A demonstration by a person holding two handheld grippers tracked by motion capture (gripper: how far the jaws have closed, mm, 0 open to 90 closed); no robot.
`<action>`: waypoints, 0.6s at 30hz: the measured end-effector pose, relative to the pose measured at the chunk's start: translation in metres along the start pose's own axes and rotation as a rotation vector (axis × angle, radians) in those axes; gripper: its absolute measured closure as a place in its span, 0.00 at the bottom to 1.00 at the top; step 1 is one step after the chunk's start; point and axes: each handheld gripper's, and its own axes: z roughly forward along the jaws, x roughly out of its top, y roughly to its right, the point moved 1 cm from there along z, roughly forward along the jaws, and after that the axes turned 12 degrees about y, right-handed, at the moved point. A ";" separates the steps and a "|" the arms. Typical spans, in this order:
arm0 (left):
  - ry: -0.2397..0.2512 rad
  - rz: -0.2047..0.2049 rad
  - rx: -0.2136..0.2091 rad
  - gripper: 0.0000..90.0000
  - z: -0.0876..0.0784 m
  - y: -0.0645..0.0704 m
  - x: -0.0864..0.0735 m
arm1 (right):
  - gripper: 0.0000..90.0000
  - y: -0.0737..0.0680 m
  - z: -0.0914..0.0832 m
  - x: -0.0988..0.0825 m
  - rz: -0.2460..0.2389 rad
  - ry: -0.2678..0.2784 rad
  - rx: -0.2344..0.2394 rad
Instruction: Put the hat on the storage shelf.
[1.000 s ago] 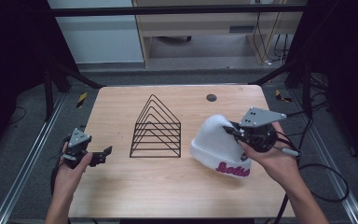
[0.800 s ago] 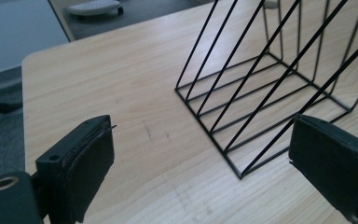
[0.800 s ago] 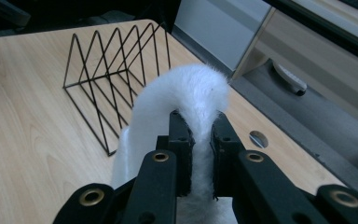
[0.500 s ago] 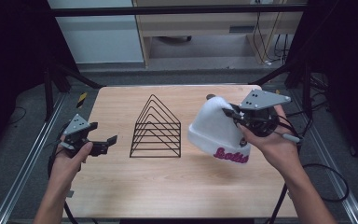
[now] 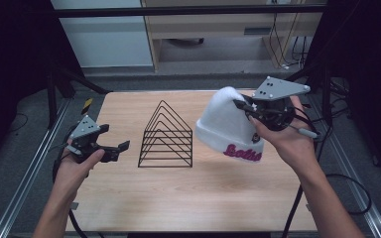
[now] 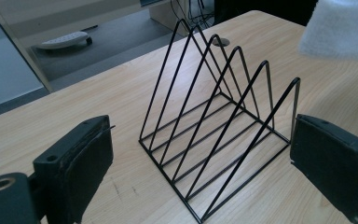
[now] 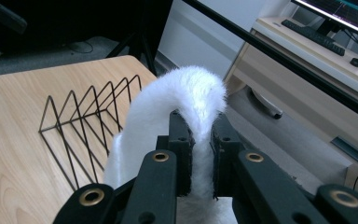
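The right gripper point(image 5: 242, 108), held in the person's right hand over the right part of the wooden tabletop point(image 5: 213, 198), is clenched on a fold at the crown of a white knit hat point(image 5: 225, 126); in the right gripper view its two black jaws pinch the fuzzy fabric point(image 7: 191, 107) between them. The hat hangs from that grip, clear of the tabletop, its crown up toward the far right corner and its cuffed rim lowest and nearest the person, so its long axis tilts from upper right down to lower left. Just to the hat's left, near the middle of the tabletop, stands a black wire rack point(image 5: 166, 136) of triangular loops set in a row running from the near edge toward the far edge. The rack lies to the left of the right gripper, with the hat between them, apart from the wires but near. The left gripper point(image 5: 115, 150), in the left hand by the left edge, is released and holds nothing, its jaws spread wide and aimed at the rack point(image 6: 219, 135). The right hand is nearer the hat; the left is free. The hat is soft, plush and white, with a folded band bearing pink script lettering.
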 end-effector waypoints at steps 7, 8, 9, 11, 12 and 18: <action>0.010 0.004 -0.022 0.06 0.000 0.005 0.007 | 0.91 0.001 0.007 0.012 0.009 0.032 0.000; 0.017 0.002 -0.029 0.06 0.000 0.005 0.010 | 0.91 0.000 0.010 0.016 0.004 0.042 0.001; 0.017 0.002 -0.029 0.06 0.000 0.005 0.010 | 0.91 0.000 0.010 0.016 0.004 0.042 0.001; 0.023 0.000 -0.034 0.06 0.001 0.006 0.013 | 0.91 -0.001 0.012 0.019 0.000 0.054 -0.001; 0.024 0.002 -0.037 0.06 0.001 0.006 0.014 | 0.91 -0.002 0.013 0.021 0.003 0.064 -0.002; 0.035 0.017 -0.062 0.06 0.004 0.013 0.022 | 0.91 -0.003 0.022 0.032 0.012 0.106 -0.003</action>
